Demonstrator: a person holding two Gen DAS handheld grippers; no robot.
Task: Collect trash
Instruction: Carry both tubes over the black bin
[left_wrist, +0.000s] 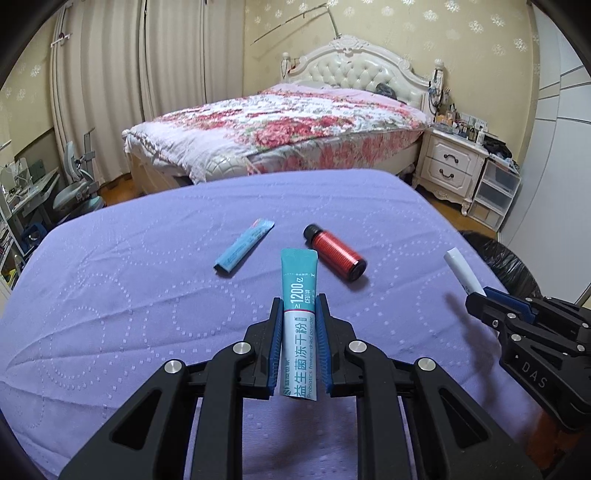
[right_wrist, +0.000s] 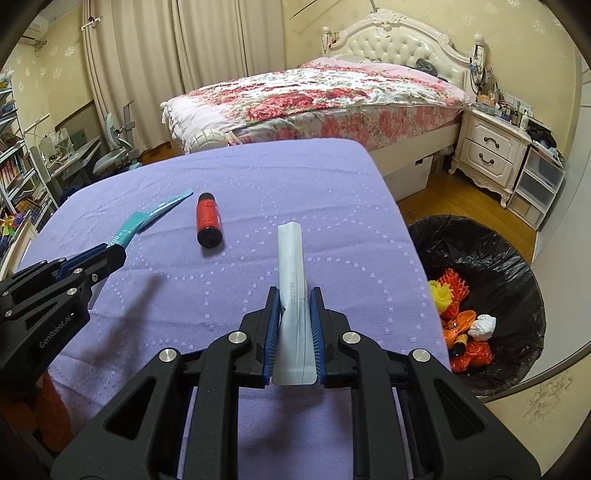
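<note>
The room is evenly lit with warm, soft indoor light, no hard glare. My claws cast faint, blurred shadows on the purple cloth (left_wrist: 110, 295) below them. Both views bend strongly at the edges, with black corners. The red bottle (left_wrist: 334, 253) looks slightly smeared in the left view; the far wall is softer than the foreground.

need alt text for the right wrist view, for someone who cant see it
The right gripper is shut on a pale sachet above a purple tablecloth. A red bottle lies on the cloth, the left gripper holds a teal sachet, and a black-lined bin stands at right.
</note>
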